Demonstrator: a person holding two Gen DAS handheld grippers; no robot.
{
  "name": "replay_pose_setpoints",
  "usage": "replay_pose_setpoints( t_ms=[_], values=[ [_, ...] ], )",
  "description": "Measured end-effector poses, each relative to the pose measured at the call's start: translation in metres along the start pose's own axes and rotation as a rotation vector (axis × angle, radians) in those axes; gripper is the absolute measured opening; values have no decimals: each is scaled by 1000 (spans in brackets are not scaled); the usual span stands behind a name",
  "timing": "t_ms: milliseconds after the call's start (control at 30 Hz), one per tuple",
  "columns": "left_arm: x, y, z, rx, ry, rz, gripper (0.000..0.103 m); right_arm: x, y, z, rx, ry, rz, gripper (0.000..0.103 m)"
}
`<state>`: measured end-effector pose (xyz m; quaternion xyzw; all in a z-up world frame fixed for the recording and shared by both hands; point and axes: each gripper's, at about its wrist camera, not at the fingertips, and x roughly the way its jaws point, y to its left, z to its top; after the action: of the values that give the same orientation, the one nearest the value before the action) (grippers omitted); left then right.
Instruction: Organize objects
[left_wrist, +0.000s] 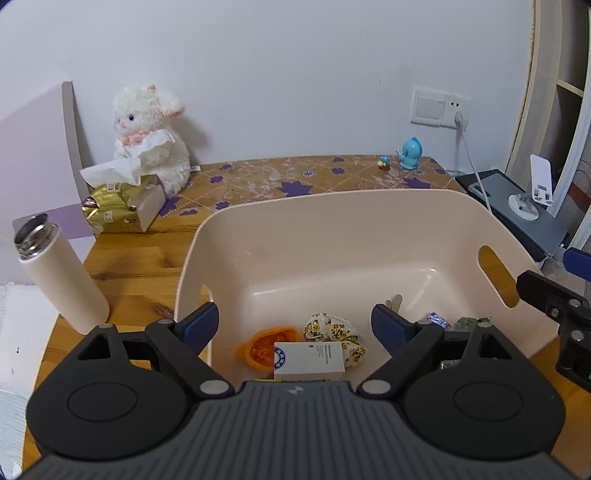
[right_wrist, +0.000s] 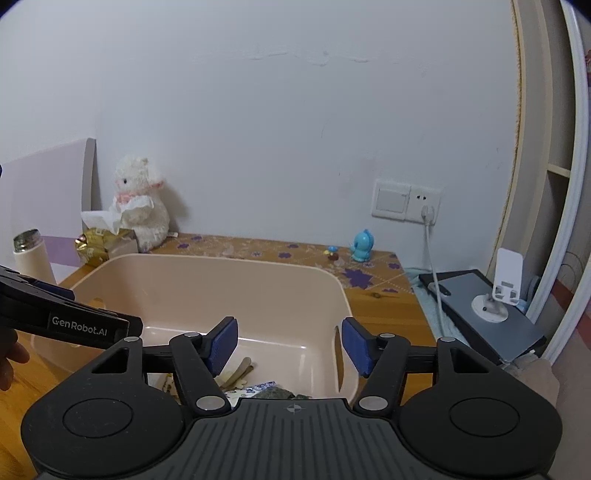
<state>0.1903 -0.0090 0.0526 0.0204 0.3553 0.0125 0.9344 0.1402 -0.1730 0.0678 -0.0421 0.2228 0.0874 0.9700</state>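
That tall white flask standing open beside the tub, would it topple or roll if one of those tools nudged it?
Probably yes. The flask is tall and narrow and stands upright on the wooden table, so a push near its top would likely tip it. Its round body would then probably roll. The smooth side may feel slippery. The lid is off, so anything inside might spill; whether it holds anything cannot be seen.

Left hand-held gripper (left_wrist: 293, 325) agape over bin (left_wrist: 332, 206) — white box (left_wrist: 309, 360) inside

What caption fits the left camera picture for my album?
Open left gripper above a beige bin holding a small white box.
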Motion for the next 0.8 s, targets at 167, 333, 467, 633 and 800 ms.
replay_pose_setpoints(
  t_ms=[167, 333, 467, 633, 800],
  values=[
    [-29, -3, -10, 19, -46, 13, 90, -26, 2, -1, 10, -17, 9, 69],
    [-59, -2, -28, 2, -65, -20, 90, -53, 3, -11, 50, -26, 22, 70],
    [-83, 1, -43, -18, -81, -34, 90, -74, 4, -20, 56, -47, 14, 71],
    [-111, 6, -61, -31, -102, -39, 90, -100, 3, -28, 62, -63, 11, 73],
    [-134, 5, -73, -33, -127, -38, 90, -121, 3, -36, 51, -69, 7, 74]
  ],
)
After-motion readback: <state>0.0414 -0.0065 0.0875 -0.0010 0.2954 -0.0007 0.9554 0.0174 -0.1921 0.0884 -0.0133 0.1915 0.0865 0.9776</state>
